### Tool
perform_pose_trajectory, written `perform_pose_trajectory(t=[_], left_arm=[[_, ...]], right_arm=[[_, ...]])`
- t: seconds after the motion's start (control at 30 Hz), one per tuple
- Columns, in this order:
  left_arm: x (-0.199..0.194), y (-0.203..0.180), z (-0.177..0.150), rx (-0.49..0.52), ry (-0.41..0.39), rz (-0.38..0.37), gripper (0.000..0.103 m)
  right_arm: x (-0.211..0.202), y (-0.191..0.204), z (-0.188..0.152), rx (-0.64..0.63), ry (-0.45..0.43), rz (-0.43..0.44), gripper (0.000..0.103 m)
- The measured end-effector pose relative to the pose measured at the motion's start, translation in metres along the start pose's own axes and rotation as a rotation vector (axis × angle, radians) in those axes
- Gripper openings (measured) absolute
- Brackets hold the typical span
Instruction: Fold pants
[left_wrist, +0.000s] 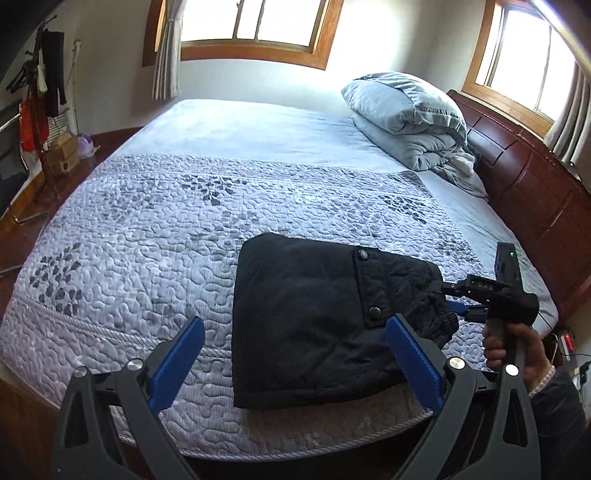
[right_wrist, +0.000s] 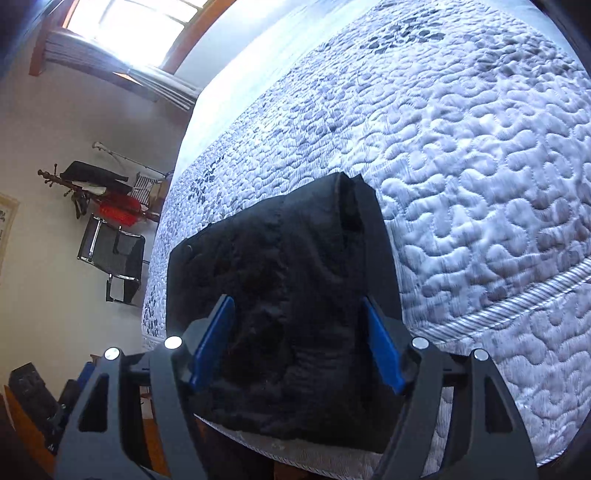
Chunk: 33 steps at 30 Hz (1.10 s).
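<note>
Sunlit windows lit the bedroom, and a quilted bedspread (left_wrist: 155, 236) covered the bed where we worked. Near the bed's front edge lay the black pants (left_wrist: 314, 325), already gathered into a thick, compact rectangle with the snap-buttoned waistband on top, so we judged the folding to be nearly or fully done.

We held the left gripper (left_wrist: 295, 365) above the near edge, its blue fingers (left_wrist: 177, 362) spread wide and holding nothing, placed, we think, to let the bundle rest undisturbed while we checked its shape.

The right gripper (right_wrist: 299, 347) sat at the elastic-waist side of the pants, turned on its side, with its pads wide apart on either side of the bundle's end. We could not tell whether they touched the cloth. Bracketing the fold this way seemed meant to square or press the stack.

A folded duvet (left_wrist: 410, 118) sat well apart by the headboard.
</note>
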<state>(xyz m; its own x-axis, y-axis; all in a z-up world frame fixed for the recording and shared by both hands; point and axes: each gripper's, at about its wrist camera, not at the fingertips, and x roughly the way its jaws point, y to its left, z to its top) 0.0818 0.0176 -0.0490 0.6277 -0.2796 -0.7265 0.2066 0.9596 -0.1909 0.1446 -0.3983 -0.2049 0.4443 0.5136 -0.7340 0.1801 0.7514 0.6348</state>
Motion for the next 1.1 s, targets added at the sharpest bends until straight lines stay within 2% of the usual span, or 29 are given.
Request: perform_pose_trajectory(t=[0.03,0.2,0.5,0.67,1.1], left_arm=[[-0.003,-0.001,0.003,0.01,-0.011,0.007,0.099],[-0.016,-0.007,0.012,0.033,-0.052,0.007,0.099],[-0.022,-0.013,0.018,0.054,-0.082,-0.004,0.099],[-0.023,-0.014,0.019,0.063,-0.089,-0.004,0.099],[-0.027,-0.016,0.021,0.072,-0.101,-0.003,0.099]], right_arm=[[0.004,0.002,0.0,-0.005,0.006,0.006,0.058],[0.013,0.007,-0.003,-0.045,0.011,-0.037,0.035],[-0.002,0.018,-0.001,-0.113,-0.019,-0.039,0.029],[-0.001,0.011,0.0,-0.094,-0.016,-0.038,0.025],[0.009,-0.002,-0.004,-0.062,0.0,-0.053,0.025]])
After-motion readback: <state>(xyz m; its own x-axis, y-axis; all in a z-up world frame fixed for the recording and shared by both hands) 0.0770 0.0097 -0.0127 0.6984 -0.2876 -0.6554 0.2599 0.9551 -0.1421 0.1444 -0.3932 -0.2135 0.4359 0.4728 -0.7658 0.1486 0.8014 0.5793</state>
